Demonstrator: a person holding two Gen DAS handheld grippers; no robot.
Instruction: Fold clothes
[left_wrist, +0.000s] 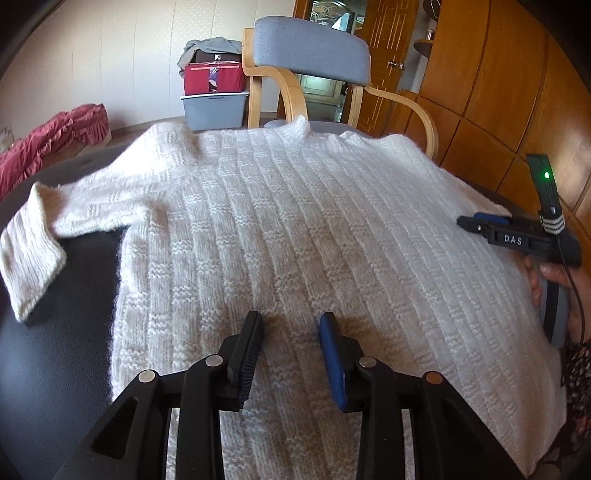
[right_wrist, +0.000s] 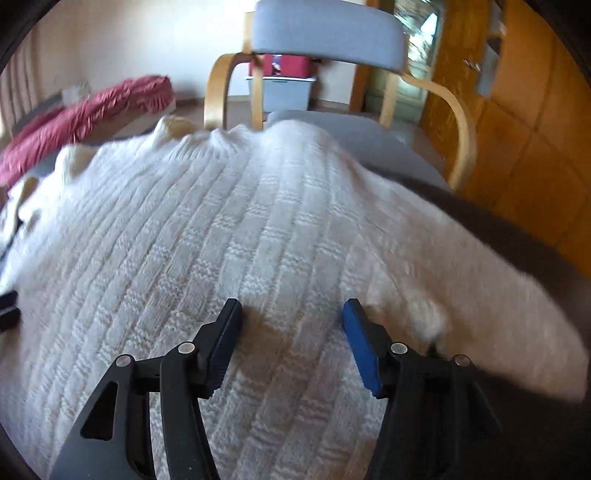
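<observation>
Sweater (left_wrist: 295, 229) covers table (left_wrist: 85, 280); chair (left_wrist: 310, 48) blocks far edge; left side free.

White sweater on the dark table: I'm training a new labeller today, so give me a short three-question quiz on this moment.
1. True or false: the left gripper is clamped on the white sweater.
2. Which sleeve state fits? A) spread out to the side on the dark table B) folded across the chest C) hanging off the chair
3. Fill in: the right gripper hovers over the sweater with its jaws ____.

Key: 1 false, its jaws are apart with nothing between them; 2 A; 3 open.
</observation>
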